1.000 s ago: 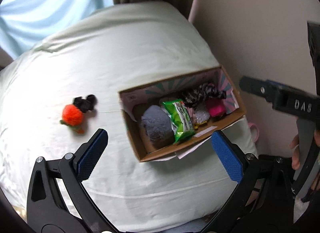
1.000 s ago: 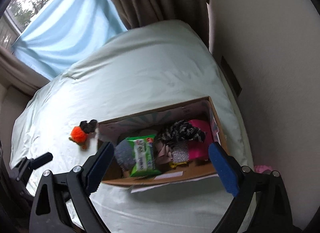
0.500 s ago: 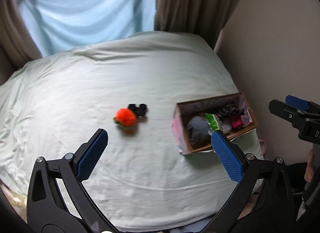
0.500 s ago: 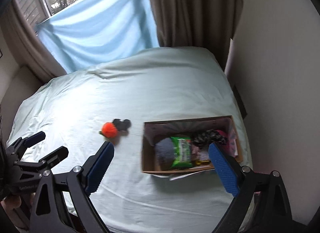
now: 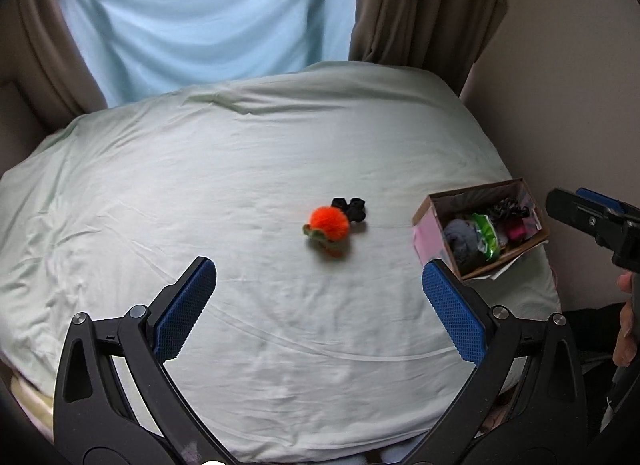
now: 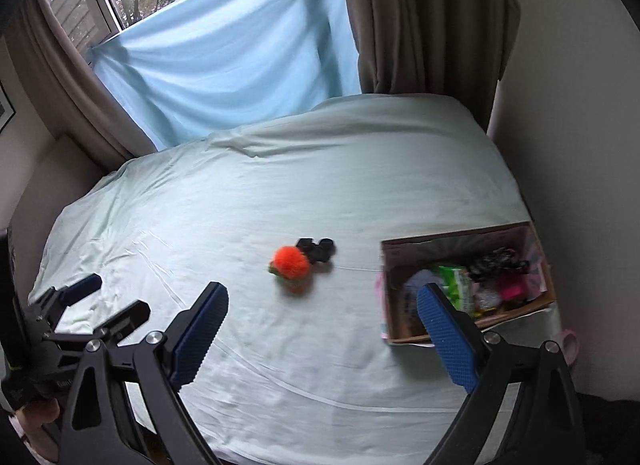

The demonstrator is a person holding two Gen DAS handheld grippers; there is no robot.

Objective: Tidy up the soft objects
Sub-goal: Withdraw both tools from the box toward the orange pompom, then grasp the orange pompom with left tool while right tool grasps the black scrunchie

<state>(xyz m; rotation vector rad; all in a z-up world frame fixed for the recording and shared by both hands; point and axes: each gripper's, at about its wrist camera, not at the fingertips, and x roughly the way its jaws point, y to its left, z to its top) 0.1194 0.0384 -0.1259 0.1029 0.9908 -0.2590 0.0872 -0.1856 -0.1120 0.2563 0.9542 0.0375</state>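
Observation:
An orange fluffy toy [image 5: 329,223] lies mid-bed beside a small black soft item [image 5: 352,208]; both also show in the right wrist view, the orange toy [image 6: 291,262] and the black item [image 6: 318,249]. A cardboard box [image 5: 429,205] at the bed's right edge holds a grey plush [image 5: 460,239], a green packet [image 5: 486,235] and several other soft things; the box also shows in the right wrist view [image 6: 390,293]. My left gripper [image 5: 319,305] is open and empty, well short of the toy. My right gripper [image 6: 320,329] is open and empty, above the bed.
The pale green bed sheet [image 5: 200,185] fills the views. A blue cloth [image 6: 224,65] covers the window behind, with brown curtains [image 6: 420,17] at its sides. A wall [image 5: 560,65] runs along the bed's right side, close to the box.
Both grippers have pulled back and up from the box, so the whole bed is now in view. The orange toy and the box have stayed in place.

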